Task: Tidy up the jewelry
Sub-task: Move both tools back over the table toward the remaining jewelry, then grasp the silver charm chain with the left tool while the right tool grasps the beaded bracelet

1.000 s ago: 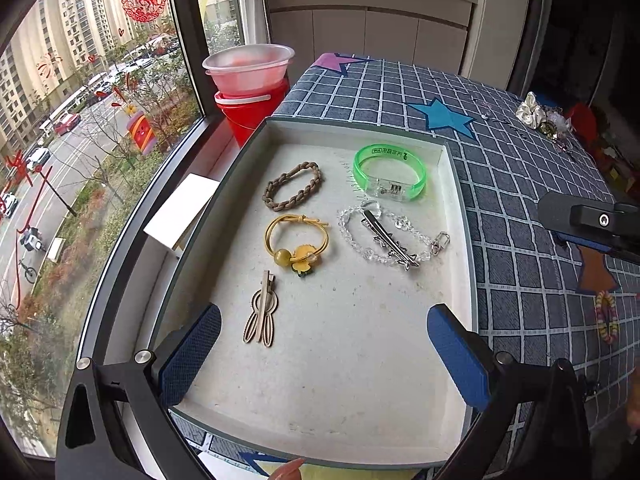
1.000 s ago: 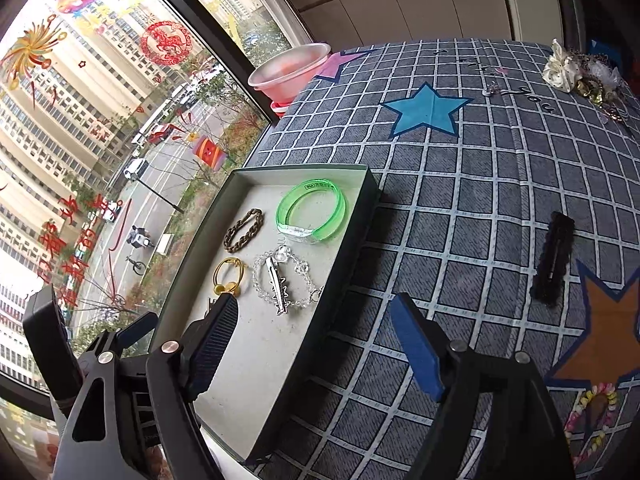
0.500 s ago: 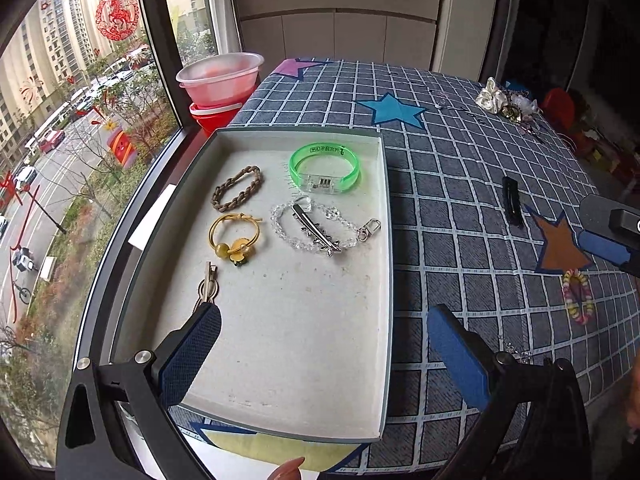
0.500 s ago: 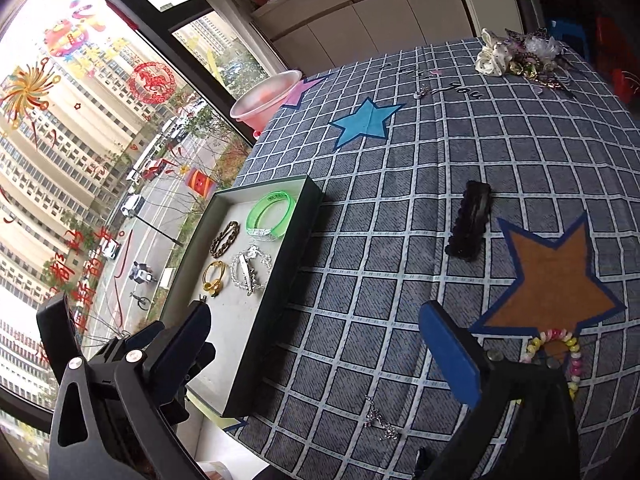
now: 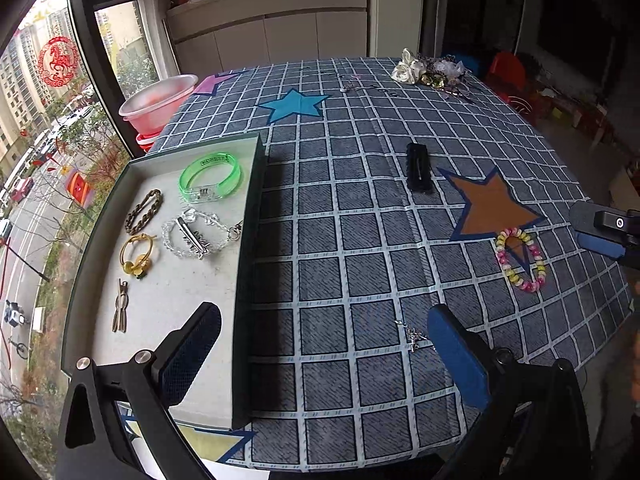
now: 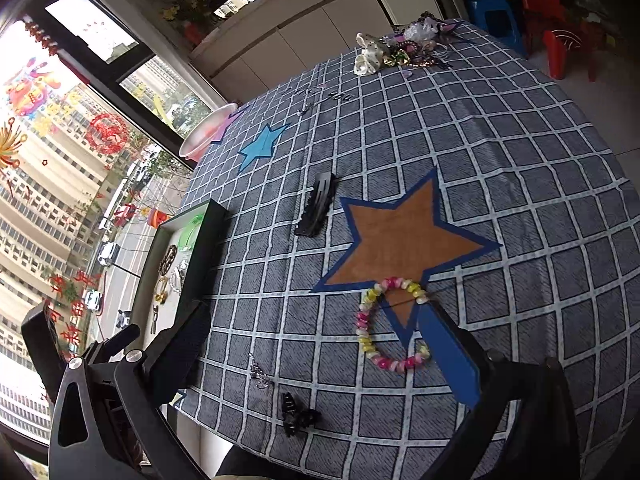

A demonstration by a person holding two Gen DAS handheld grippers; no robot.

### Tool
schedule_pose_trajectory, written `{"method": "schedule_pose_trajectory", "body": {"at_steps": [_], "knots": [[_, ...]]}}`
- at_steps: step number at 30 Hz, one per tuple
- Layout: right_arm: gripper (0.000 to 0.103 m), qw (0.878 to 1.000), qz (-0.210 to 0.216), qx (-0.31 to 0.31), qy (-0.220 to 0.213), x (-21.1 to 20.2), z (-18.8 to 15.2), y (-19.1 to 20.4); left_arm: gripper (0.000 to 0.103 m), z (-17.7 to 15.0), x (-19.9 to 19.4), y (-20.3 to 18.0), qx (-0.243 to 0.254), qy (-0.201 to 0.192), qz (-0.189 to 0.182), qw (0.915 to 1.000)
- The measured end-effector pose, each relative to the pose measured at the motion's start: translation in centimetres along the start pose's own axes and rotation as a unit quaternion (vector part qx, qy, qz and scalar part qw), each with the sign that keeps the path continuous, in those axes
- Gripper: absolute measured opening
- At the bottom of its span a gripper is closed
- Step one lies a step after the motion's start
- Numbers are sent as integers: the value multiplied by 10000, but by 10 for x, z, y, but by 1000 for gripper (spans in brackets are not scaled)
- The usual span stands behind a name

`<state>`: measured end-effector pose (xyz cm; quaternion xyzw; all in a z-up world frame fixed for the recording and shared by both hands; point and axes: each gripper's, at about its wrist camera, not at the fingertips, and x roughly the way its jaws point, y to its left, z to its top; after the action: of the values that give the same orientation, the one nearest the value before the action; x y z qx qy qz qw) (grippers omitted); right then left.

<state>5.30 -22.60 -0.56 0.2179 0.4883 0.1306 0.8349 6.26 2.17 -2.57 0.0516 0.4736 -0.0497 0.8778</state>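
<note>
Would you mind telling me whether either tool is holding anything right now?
Nothing is held: the left tool and right tool are both open and empty.

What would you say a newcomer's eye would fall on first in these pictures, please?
Probably the orange star on the checked tablecloth, with the pastel bead bracelet lying across its lower point. Next, the neon-green bangle glowing at the far end of the grey tray near the window, among darker pieces.

A pink bowl (image 5: 158,100) sits on a red bucket (image 5: 145,141) by the window; red chairs (image 6: 558,32) and a blue stool (image 6: 496,20) stand beyond the surface (image 5: 360,240).
</note>
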Motion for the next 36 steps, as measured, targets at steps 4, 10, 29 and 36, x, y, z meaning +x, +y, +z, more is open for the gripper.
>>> {"method": "schedule_pose_trajectory", "body": {"at_steps": [4,10,29,36], "knots": [[103,9994,-337,43,50,-7,-12,-24,103,-9,6,-20,200,67,-48,9998],[103,9971,-746,29,133,-8,-30,-47,103,-17,17,-29,379,111,169,9991],[103,9897,-1349,-436,207,10,-36,-40,101,-20,40,-34,48,421,44,9991],[102,9850,-1581,-664,204,20,-30,-34,88,-24,46,-47,159,497,67,9986]]}}
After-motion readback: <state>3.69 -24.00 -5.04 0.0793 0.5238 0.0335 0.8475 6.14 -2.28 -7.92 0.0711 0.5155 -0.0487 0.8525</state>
